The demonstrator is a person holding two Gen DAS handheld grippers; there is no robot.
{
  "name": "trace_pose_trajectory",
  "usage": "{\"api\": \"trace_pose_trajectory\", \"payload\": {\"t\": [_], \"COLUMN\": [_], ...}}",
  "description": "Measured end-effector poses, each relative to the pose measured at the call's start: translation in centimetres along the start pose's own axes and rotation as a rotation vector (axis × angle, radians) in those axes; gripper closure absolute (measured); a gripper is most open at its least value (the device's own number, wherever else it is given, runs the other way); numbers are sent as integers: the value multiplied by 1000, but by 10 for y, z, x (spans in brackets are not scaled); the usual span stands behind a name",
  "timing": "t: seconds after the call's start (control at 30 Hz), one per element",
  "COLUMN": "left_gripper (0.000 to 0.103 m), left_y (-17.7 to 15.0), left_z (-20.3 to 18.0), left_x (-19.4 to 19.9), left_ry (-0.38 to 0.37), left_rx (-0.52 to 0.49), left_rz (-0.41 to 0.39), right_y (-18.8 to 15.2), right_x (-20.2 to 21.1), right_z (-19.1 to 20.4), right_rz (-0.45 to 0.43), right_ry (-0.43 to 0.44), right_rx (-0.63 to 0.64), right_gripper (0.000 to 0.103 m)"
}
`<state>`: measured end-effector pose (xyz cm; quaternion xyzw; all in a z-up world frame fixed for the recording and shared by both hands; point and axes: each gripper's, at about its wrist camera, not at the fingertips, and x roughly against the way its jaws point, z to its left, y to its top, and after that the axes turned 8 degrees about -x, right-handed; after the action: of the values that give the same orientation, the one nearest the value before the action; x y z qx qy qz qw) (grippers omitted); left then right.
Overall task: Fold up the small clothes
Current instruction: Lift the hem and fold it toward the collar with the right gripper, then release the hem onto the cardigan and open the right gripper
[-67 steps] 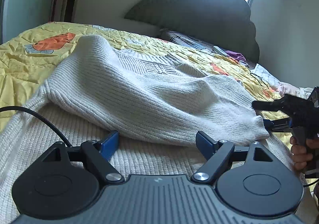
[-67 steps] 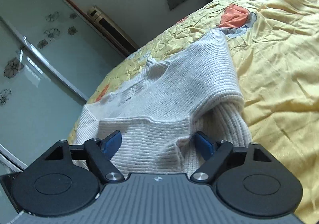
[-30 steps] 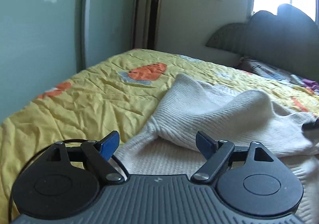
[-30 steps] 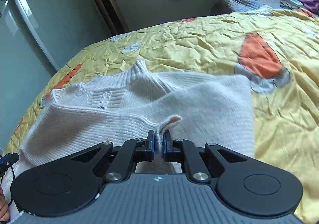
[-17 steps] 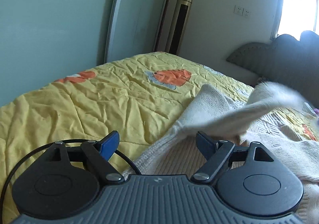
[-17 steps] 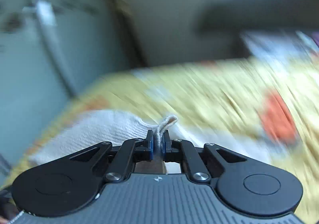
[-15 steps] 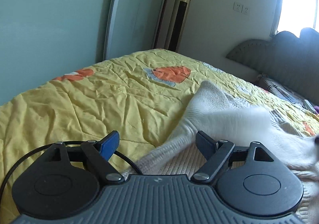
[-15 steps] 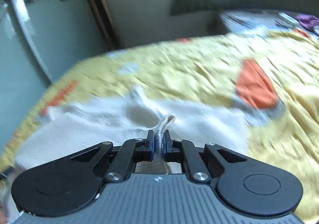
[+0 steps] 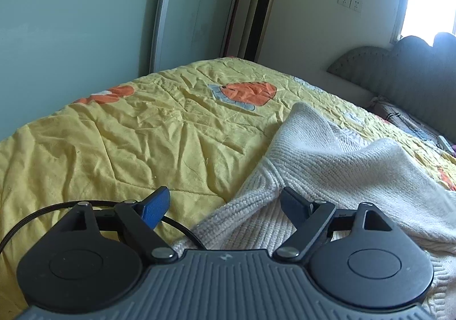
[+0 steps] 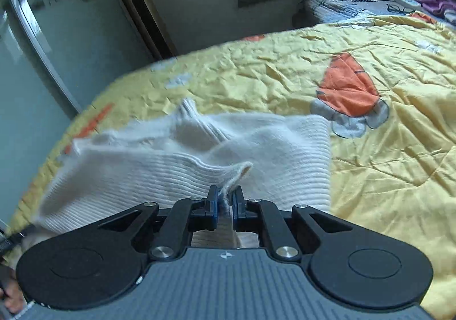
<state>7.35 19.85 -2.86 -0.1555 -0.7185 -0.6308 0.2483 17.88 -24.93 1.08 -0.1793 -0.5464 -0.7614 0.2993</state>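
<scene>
A cream ribbed knit sweater (image 9: 336,166) lies on a yellow quilt (image 9: 142,134), partly folded over itself. My left gripper (image 9: 225,203) is open and empty, low over the sweater's left edge, whose knit shows between the blue pads. My right gripper (image 10: 225,203) is shut on the sweater's sleeve cuff (image 10: 236,174) and holds it up over the sweater body (image 10: 285,149). The cuff end pokes up past the fingertips.
The yellow quilt (image 10: 384,149) with orange prints covers the bed. A glass wardrobe door (image 9: 71,20) and a tall air conditioner (image 9: 256,12) stand behind. A grey headboard (image 9: 413,72) is at right. A black cable (image 9: 57,207) loops by the left gripper. Glasses (image 10: 397,8) and a remote lie on the pillow.
My right gripper closed on the sleeve cuff and swung it up and across over the sweater body. My left gripper turned left toward the sweater's edge and stayed open.
</scene>
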Motion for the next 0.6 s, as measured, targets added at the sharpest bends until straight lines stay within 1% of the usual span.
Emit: {"api": "trace_pose_trajectory", "payload": {"t": [0.03,0.07,0.1,0.17,0.2,0.23,0.27,0.33,0.37,0.43,0.47,0.53,0.6], "left_gripper": [16,16,15,15,15,15,15,15,15,15,15,15,15], "left_y": [0,-1,-1,-2,-2,-3,-4,-4,-5,-5,-5,-4,-4], "left_z": [0,0,-1,-1,-2,-3,-5,-11,-16,-22,-24,-26,-25], "left_x": [0,1,2,2,5,7,11,15,17,16,15,11,6], "left_ry": [-2,-5,-7,-9,-12,-21,-37,-62,-66,-73,-77,-79,-75], "left_rx": [-2,-2,-2,-6,-10,-17,-31,-70,-95,-135,-145,-152,-144], "left_rz": [-1,-5,-9,-14,-26,-44,-67,-95,-99,-90,-84,-60,-31], "right_y": [-3,-4,-3,0,3,8,14,22,26,29,29,30,28], "right_x": [-3,0,4,18,22,22,18,3,-12,-40,-56,-85,-112], "right_z": [1,2,6,28,45,62,83,123,147,185,204,230,255], "right_rz": [-2,-23,-64,-208,-273,-291,-272,-205,-147,-45,7,78,140], "right_ry": [-41,-47,-76,-169,-186,-155,-100,-3,60,178,222,254,260], "right_rx": [22,21,17,71,118,163,215,301,339,384,400,428,447], "right_gripper": [85,85,77,68,67,67,67,64,58,59,58,57,52]}}
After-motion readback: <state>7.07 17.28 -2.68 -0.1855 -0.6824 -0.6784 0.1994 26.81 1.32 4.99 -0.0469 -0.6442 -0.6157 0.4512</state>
